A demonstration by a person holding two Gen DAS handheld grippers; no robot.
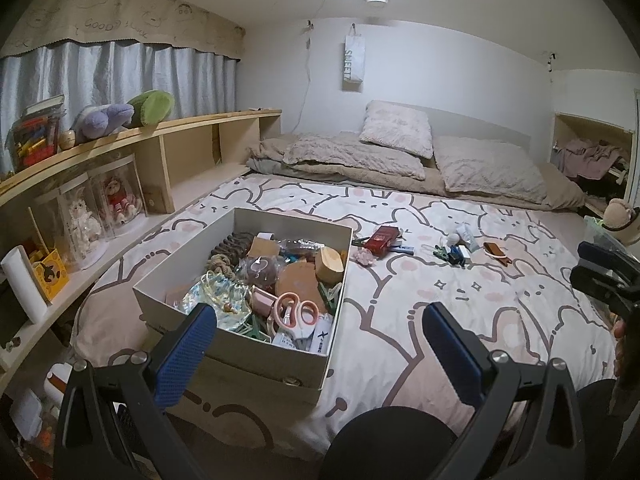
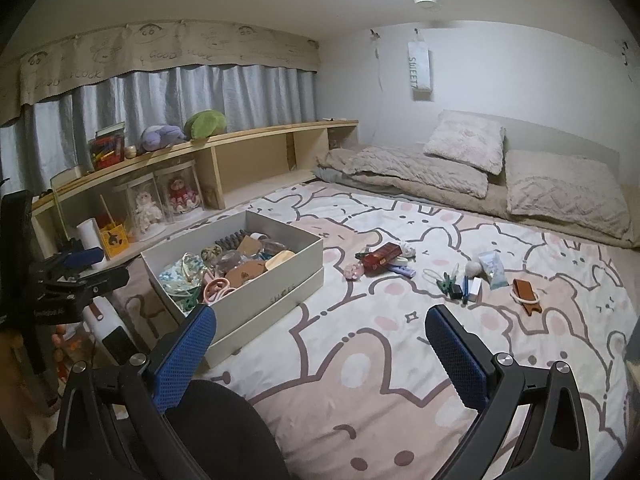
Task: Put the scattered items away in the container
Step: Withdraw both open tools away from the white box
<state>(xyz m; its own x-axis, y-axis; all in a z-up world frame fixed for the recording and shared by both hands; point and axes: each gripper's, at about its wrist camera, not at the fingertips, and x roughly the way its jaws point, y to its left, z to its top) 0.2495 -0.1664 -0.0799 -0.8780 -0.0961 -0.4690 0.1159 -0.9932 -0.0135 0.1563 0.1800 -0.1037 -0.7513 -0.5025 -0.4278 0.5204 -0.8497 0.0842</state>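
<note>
Two grippers were in view, both held over the near edge of the bed (image 2: 400,360). On the left gripper (image 1: 320,344) the blue-padded fingers stood wide apart and held nothing; the right gripper (image 2: 320,344) was likewise spread wide and empty. An open cardboard box (image 1: 256,354) sat on the bedspread, crowded with oddments, pink-handled scissors (image 1: 294,314) uppermost. Right of the box, well apart from it, lay a red packet (image 2: 380,258), a green clip (image 2: 446,282) and a brown strap (image 2: 526,294).
</note>
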